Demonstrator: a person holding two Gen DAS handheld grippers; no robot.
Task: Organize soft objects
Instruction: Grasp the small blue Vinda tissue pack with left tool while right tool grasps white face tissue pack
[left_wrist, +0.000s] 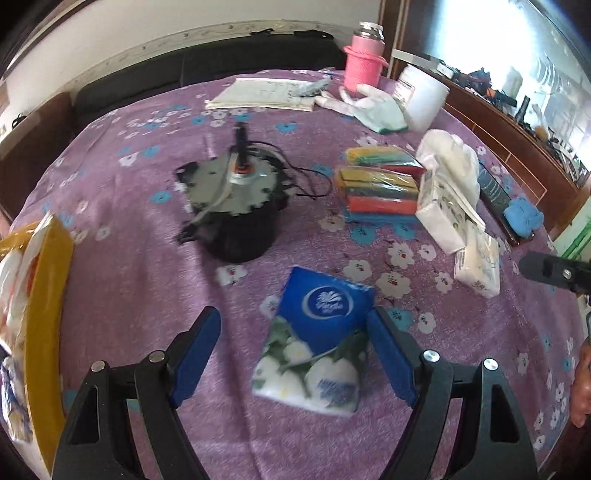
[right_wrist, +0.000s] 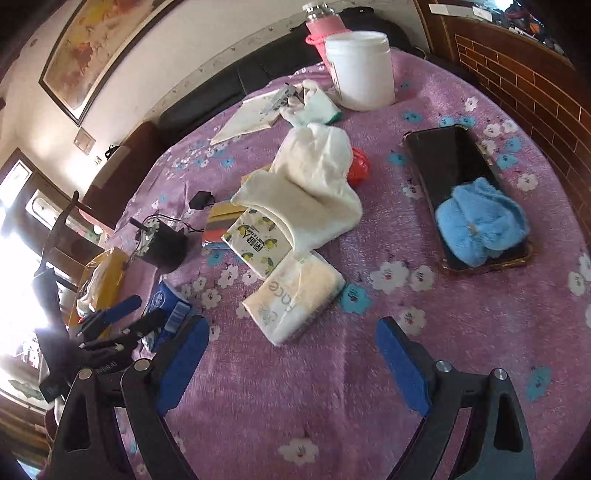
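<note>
A blue tissue pack (left_wrist: 317, 339) with white flowers lies on the purple flowered cloth between the fingers of my open left gripper (left_wrist: 295, 332); the right pad touches its edge. My open right gripper (right_wrist: 291, 336) hovers empty just below a cream tissue pack (right_wrist: 295, 299). A lemon-print tissue pack (right_wrist: 255, 240) lies under a white towel (right_wrist: 314, 192). A blue fluffy cloth (right_wrist: 480, 225) rests on a black phone (right_wrist: 454, 162). The blue pack and left gripper show at the left of the right wrist view (right_wrist: 166, 306).
A black round motor part (left_wrist: 236, 206) with wires stands mid-table. Coloured sponge packs (left_wrist: 380, 188), a white glove (left_wrist: 373, 107), a white tub (right_wrist: 360, 70), a pink bottle (left_wrist: 364, 59) and papers (left_wrist: 266, 94) sit farther back. A yellow bag (left_wrist: 40, 314) lies at the left edge.
</note>
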